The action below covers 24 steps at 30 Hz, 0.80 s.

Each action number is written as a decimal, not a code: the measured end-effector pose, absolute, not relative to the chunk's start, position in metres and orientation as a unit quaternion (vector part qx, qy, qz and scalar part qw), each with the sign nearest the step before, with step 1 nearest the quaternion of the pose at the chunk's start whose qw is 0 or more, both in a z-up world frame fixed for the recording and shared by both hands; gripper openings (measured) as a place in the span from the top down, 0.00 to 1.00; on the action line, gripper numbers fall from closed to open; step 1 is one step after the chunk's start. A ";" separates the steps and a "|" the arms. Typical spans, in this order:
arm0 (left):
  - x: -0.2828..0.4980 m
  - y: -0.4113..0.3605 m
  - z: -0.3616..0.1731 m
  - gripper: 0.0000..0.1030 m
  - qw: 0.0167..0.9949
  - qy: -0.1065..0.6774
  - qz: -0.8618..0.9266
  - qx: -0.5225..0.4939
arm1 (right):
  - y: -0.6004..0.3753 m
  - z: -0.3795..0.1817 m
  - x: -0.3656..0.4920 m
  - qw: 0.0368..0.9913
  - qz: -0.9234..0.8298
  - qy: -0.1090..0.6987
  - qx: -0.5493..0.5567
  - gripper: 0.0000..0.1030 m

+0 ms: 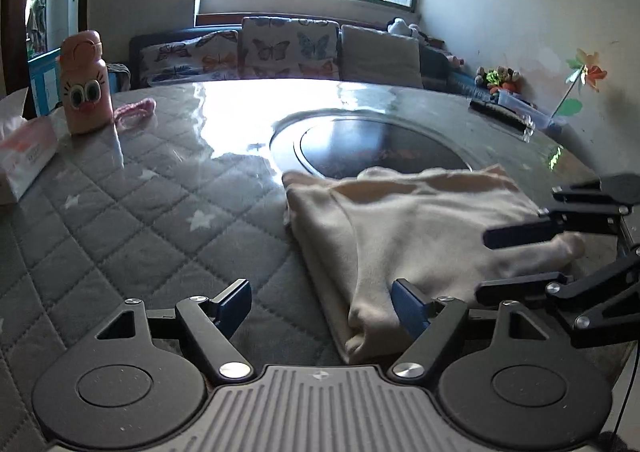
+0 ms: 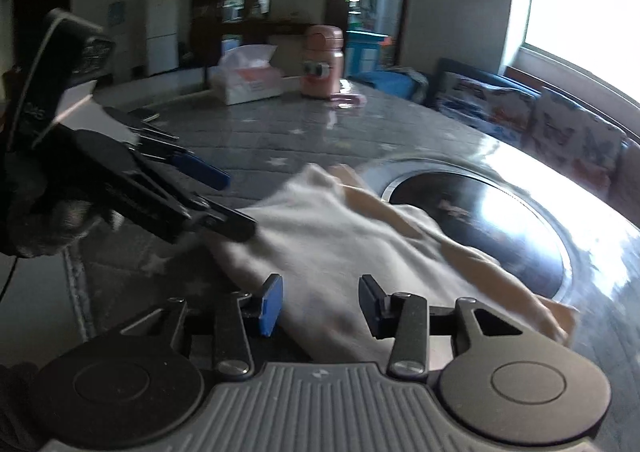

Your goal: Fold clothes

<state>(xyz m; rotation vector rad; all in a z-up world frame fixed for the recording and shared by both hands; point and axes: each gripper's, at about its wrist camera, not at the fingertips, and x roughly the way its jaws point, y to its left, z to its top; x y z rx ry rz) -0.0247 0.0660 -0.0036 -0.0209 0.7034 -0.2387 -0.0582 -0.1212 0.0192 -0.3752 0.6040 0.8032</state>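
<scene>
A cream garment (image 1: pixel 400 228) lies folded in a loose bundle on the grey quilted table cover (image 1: pixel 140 212), partly over a dark round inset (image 1: pixel 376 148). My left gripper (image 1: pixel 322 306) is open wide; the garment's near corner lies by its right finger without being pinched. In the left wrist view my right gripper (image 1: pixel 494 262) reaches in from the right over the garment's far end. In the right wrist view the right gripper (image 2: pixel 320 306) is open, with the garment (image 2: pixel 340 236) lying under and between its blue pads (image 2: pixel 270 306). The left gripper (image 2: pixel 236 200) hovers at the garment's left edge.
A pink bottle with cartoon eyes (image 1: pixel 84 88) and a tissue pack (image 1: pixel 24 156) stand at the table's far left, with a pink strap (image 1: pixel 134 112) beside the bottle. A sofa with butterfly cushions (image 1: pixel 280 52) runs behind the table. Small items (image 1: pixel 504 112) sit at the far right edge.
</scene>
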 end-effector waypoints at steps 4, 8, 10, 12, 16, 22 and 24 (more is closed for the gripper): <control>-0.028 0.073 0.002 0.22 0.935 0.335 -0.114 -0.020 | -0.102 0.019 -0.062 0.846 0.408 0.282 -0.197 0.57; -0.027 0.082 0.016 0.21 0.940 0.322 -0.110 -0.037 | -0.082 0.019 -0.066 0.833 0.431 0.272 -0.217 0.54; -0.022 0.089 0.019 0.19 0.939 0.323 -0.105 -0.055 | -0.072 0.018 -0.068 0.826 0.440 0.267 -0.228 0.54; -0.017 0.095 0.019 0.19 0.934 0.333 -0.099 -0.082 | -0.063 0.015 -0.070 0.820 0.448 0.262 -0.241 0.54; -0.006 0.105 0.012 0.20 0.917 0.359 -0.097 -0.146 | -0.048 0.006 -0.077 0.812 0.452 0.248 -0.274 0.54; 0.006 0.107 0.003 0.20 0.894 0.383 -0.103 -0.206 | -0.045 0.002 -0.080 0.818 0.440 0.241 -0.281 0.76; 0.009 0.106 0.003 0.20 0.890 0.387 -0.104 -0.215 | -0.049 0.005 -0.077 0.824 0.437 0.245 -0.264 0.85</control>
